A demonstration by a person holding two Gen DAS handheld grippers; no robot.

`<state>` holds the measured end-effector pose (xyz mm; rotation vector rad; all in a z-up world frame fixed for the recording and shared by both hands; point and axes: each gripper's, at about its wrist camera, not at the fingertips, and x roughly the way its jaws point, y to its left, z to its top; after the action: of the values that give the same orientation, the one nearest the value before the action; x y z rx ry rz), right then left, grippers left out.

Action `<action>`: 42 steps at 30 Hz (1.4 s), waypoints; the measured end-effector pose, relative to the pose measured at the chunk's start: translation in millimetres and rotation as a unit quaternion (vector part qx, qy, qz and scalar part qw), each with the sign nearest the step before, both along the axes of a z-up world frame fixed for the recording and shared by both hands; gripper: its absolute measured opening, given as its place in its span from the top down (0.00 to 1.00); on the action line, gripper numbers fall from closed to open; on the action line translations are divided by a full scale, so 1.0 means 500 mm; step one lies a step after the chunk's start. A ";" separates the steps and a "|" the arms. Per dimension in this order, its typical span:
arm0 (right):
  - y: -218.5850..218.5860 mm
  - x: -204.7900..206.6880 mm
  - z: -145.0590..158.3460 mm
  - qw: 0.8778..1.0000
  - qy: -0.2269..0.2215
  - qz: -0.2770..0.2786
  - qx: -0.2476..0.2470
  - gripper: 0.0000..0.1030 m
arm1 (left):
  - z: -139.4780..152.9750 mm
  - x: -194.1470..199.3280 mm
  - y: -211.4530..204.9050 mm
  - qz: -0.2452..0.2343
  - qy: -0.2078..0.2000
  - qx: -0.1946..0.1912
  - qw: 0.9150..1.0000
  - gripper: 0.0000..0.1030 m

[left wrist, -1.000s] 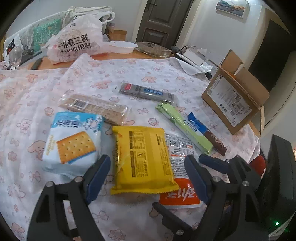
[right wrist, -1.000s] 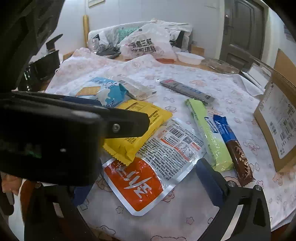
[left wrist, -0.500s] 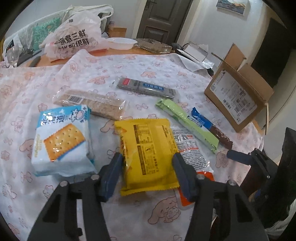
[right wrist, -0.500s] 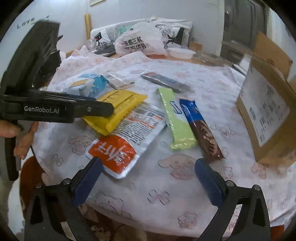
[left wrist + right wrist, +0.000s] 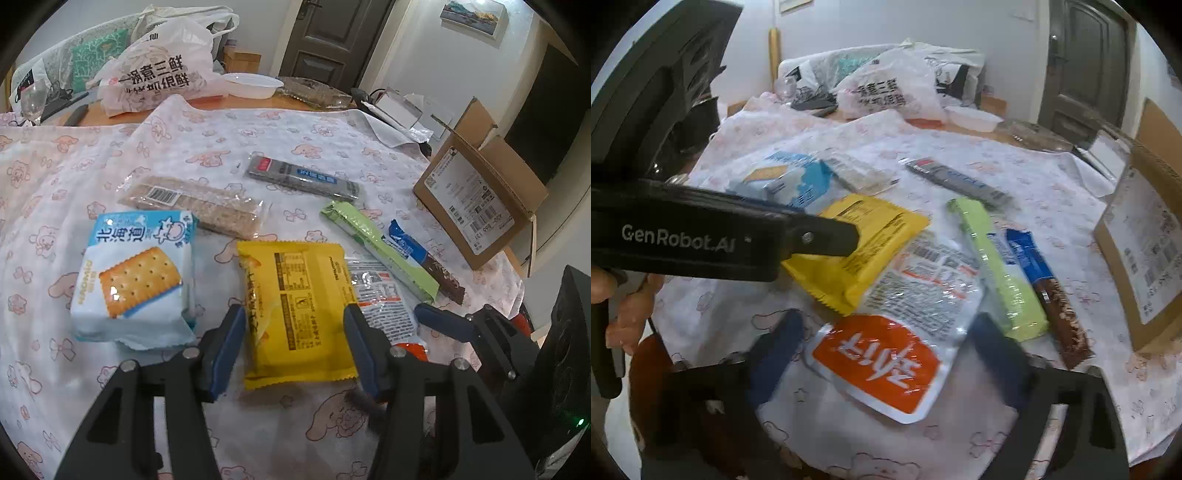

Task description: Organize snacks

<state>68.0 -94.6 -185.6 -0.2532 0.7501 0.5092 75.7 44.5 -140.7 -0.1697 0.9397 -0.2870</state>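
Note:
Several snack packs lie on a cloth-covered table. My left gripper (image 5: pixel 293 345) is open, its blue pads on either side of the yellow pack (image 5: pixel 299 310), which lies flat. My right gripper (image 5: pixel 886 350) is open, its fingers on either side of the orange and clear pouch (image 5: pixel 905 325). The yellow pack (image 5: pixel 860 243) overlaps that pouch. A blue and white cracker pack (image 5: pixel 135 275) lies left of the yellow pack. A green bar (image 5: pixel 376 243), a blue and brown bar (image 5: pixel 424 260), a grey bar (image 5: pixel 304 177) and a clear biscuit pack (image 5: pixel 192 201) lie beyond.
An open cardboard box (image 5: pixel 480 195) stands at the table's right edge, also in the right wrist view (image 5: pixel 1145 236). Plastic bags (image 5: pixel 155 77), a white bowl (image 5: pixel 253 85) and a clear tray (image 5: pixel 314 92) sit at the back. The left gripper's arm (image 5: pixel 720 236) crosses the right view.
My left gripper moved forward and narrowed, so its pads now flank the yellow pack. My right gripper swung around and came in over the orange pouch.

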 end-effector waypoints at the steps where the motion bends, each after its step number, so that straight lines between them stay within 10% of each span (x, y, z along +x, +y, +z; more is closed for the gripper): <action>1: -0.006 0.002 0.003 1.000 0.000 -0.001 0.001 0.32 | 0.000 0.001 -0.001 0.001 0.001 -0.002 1.000 0.44; 10: -0.051 0.008 0.022 1.000 0.007 0.018 -0.001 0.53 | -0.012 0.024 -0.045 0.006 0.012 0.015 1.000 0.20; 17: -0.075 0.012 0.023 1.000 0.013 0.021 -0.002 0.53 | -0.017 0.041 -0.078 0.030 -0.001 0.095 0.995 0.34; 21: -0.086 0.012 0.026 0.999 0.019 0.027 -0.005 0.51 | -0.011 0.031 -0.056 0.035 0.002 0.080 0.996 0.35; 25: -0.082 0.009 0.025 0.999 0.026 0.039 0.014 0.29 | 0.012 0.004 -0.032 0.037 -0.008 0.055 0.998 0.35; 42: -0.031 0.062 0.012 0.994 0.023 0.108 -0.016 0.27 | 0.052 -0.054 0.008 0.025 -0.031 0.017 0.999 0.35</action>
<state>99.0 -110.1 -179.6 -0.3555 0.7806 0.7111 48.7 48.6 -114.9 -0.1521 0.8764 -0.2293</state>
